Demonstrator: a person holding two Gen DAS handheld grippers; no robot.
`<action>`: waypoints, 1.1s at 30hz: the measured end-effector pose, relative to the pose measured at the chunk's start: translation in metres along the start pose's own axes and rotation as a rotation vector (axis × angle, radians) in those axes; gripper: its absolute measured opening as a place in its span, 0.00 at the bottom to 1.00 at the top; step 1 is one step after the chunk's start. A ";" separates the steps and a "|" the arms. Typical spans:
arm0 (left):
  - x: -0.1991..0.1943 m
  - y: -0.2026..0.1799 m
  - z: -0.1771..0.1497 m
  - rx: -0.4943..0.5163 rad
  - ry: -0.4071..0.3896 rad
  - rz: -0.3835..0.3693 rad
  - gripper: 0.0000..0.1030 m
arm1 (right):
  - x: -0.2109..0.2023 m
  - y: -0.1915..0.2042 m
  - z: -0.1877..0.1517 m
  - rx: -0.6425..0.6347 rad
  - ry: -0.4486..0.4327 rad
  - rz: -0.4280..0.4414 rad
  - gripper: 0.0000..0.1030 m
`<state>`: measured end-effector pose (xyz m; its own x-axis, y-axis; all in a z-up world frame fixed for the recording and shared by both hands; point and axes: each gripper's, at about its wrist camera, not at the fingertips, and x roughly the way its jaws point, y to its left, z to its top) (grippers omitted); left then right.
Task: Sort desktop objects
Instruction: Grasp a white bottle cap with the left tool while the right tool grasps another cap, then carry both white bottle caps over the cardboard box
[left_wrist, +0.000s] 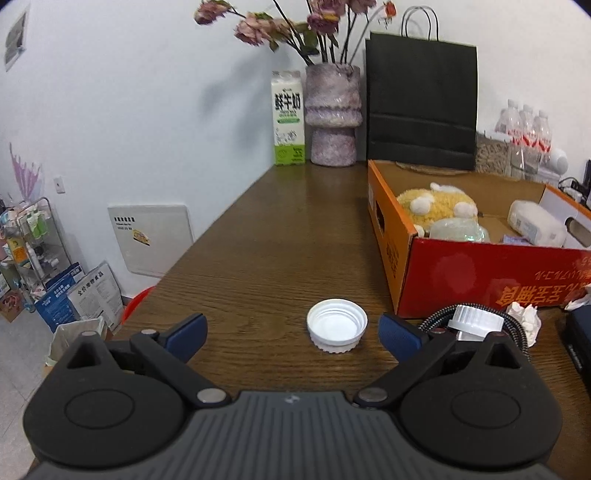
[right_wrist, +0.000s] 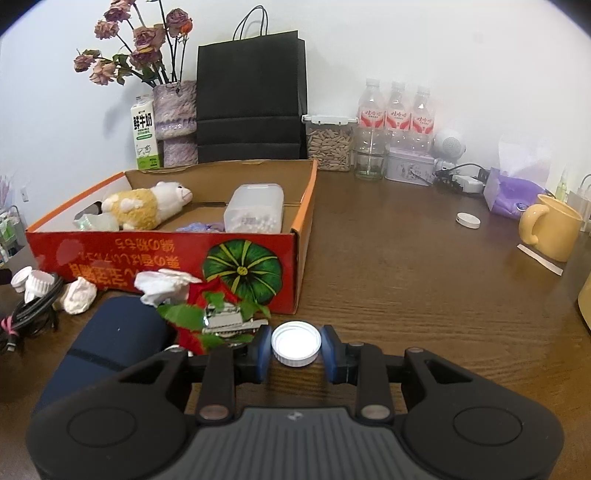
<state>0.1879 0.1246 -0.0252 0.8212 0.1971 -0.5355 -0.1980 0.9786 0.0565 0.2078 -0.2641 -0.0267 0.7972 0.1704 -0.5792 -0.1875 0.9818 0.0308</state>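
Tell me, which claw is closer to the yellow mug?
Right. The right claw, shut on a white cap, shares the table side with the yellow mug, which stands farther back. The left claw hovers open beyond the red box, the mug nowhere in its view.

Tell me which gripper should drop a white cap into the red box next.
Right. The right gripper is already shut on a white cap; the left gripper is open, its cap ungrasped.

Yellow mug (right_wrist: 552, 230) half past edge
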 end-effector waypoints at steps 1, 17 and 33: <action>0.004 -0.001 0.000 0.004 0.007 -0.002 0.97 | 0.002 0.000 0.001 0.001 0.001 0.001 0.27; 0.030 -0.012 0.003 -0.001 0.075 -0.075 0.43 | 0.006 0.001 0.001 0.000 0.008 0.014 0.27; -0.019 -0.013 0.026 -0.010 -0.056 -0.080 0.40 | -0.031 0.002 0.021 -0.005 -0.085 0.013 0.27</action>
<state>0.1888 0.1100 0.0063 0.8632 0.1212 -0.4902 -0.1355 0.9908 0.0064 0.1949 -0.2657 0.0080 0.8405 0.1895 -0.5076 -0.2005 0.9791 0.0335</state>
